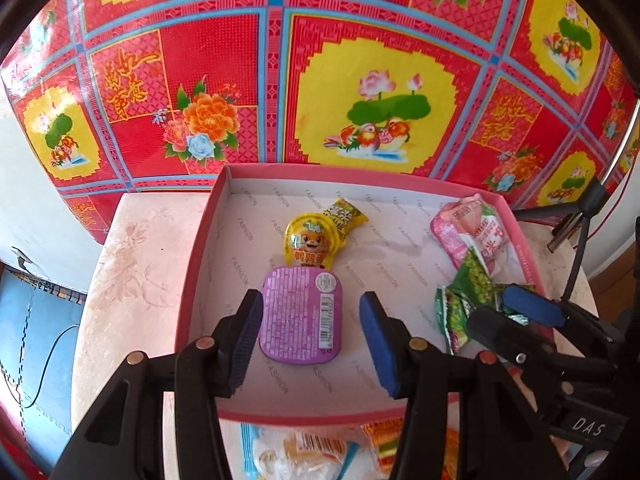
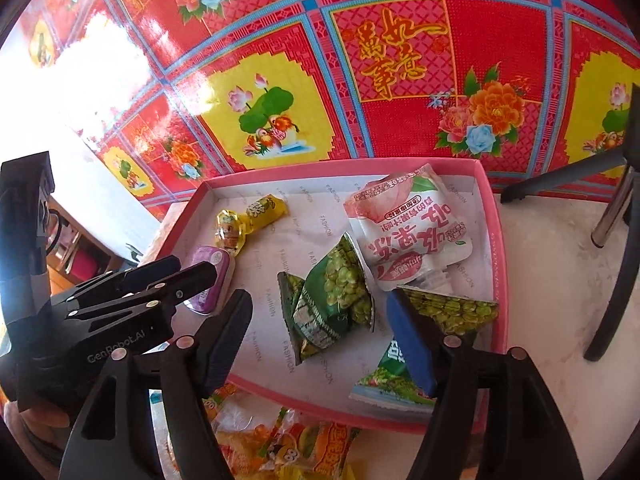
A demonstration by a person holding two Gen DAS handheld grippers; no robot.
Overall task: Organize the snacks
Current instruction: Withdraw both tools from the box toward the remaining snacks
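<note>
While over pink box (image 1: 202,248), left gripper (image 1: 310,338) spread astride purple tub (image 1: 301,314), right gripper (image 2: 320,340) spread above green pea packet (image 2: 334,304).

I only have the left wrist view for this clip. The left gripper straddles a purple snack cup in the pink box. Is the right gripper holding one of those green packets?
Observer: No. The right gripper is open, with a green pea packet lying between its fingers, not clamped.
Operator: Anything under its right finger?
Observer: Another green pea packet lies partly beneath that finger, by the pink box wall.
Operator: The pink pouch looks cut off for me.
Observer: The pink pouch shows whole here, its screw spout pointing toward the gripper.
</note>
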